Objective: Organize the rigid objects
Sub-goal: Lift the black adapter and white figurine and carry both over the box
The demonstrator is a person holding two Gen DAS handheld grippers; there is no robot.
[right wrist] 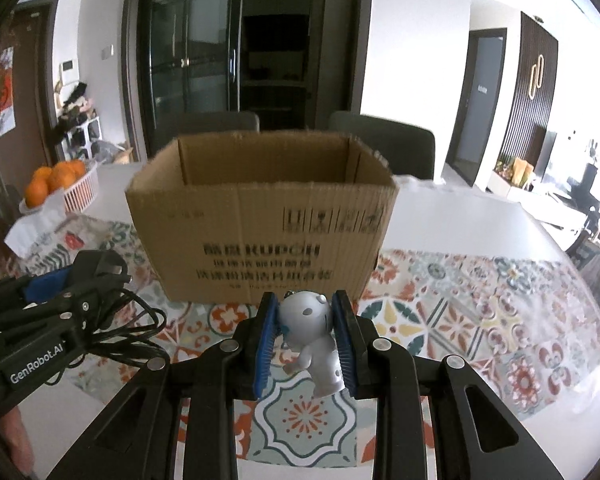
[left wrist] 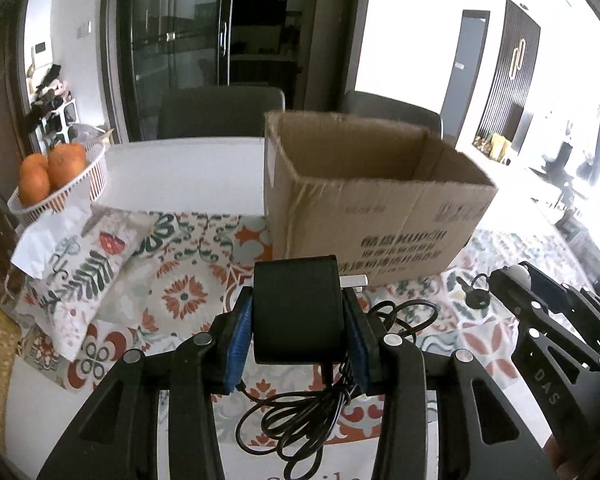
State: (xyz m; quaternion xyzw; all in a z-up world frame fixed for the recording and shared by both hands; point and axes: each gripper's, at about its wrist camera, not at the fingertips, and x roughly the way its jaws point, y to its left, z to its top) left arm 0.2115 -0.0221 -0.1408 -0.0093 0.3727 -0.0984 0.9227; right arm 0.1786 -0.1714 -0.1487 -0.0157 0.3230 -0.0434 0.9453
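My left gripper (left wrist: 298, 312) is shut on a black power adapter (left wrist: 298, 308) whose coiled black cable (left wrist: 300, 416) hangs below it, above the patterned cloth. My right gripper (right wrist: 305, 330) is shut on a small white robot figurine (right wrist: 310, 332). An open brown cardboard box (right wrist: 260, 216) stands just beyond both grippers; it also shows in the left wrist view (left wrist: 372, 196). In the right wrist view the left gripper (right wrist: 80, 280) with the adapter is at the left. In the left wrist view the right gripper (left wrist: 516, 276) is at the right.
A white basket of oranges (left wrist: 56, 184) stands at the far left on the white table (left wrist: 188, 172). A folded patterned cloth bundle (left wrist: 80, 272) lies at the left on the patterned tablecloth (right wrist: 480, 312). Two grey chairs (right wrist: 384, 144) stand behind the table.
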